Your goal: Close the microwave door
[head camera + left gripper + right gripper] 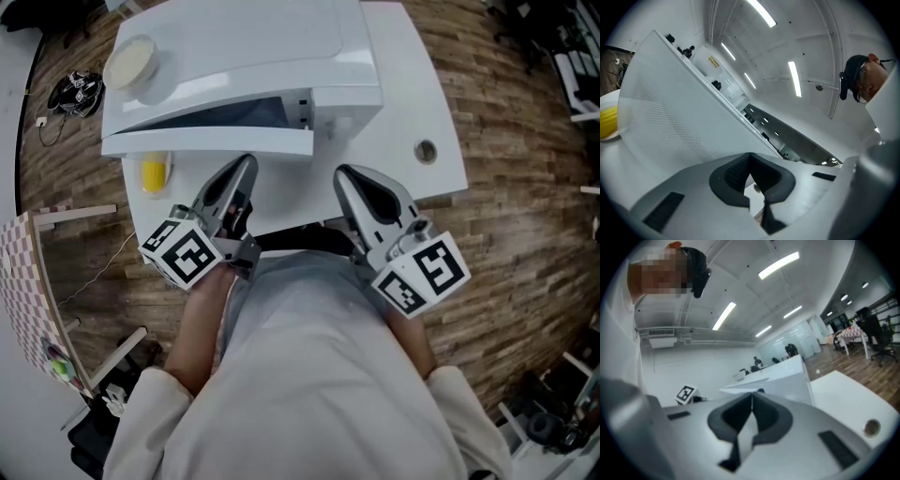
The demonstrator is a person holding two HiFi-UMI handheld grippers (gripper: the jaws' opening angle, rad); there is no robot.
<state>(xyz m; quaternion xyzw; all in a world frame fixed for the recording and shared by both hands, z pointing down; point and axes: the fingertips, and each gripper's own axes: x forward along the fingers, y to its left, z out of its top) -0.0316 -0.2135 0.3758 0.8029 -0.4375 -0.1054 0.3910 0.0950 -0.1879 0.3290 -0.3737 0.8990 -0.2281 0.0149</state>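
1. Swung open above the table [412,94]: microwave door [206,142], just ahead of left gripper [246,161].
2. Pinched fully together, holding nothing, probably readied as a blunt pusher against that door.
3. Likewise right gripper [345,172]: closed, empty, parked clear.

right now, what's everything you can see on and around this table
table: one, white, on the wooden floor
microwave: one, white, on the table
microwave door: one, white, swung open at front left
dish: one, cream, on the microwave's top, left corner
yellow item: one, on the table under the open door; cannot identify it
cable hole: one, in the table, right of the microwave
checkered board: one, on the floor at left
cables: dark tangle, on the floor, far left
left gripper: grey, jaws together, empty, near the door's edge
right gripper: grey, jaws together, empty
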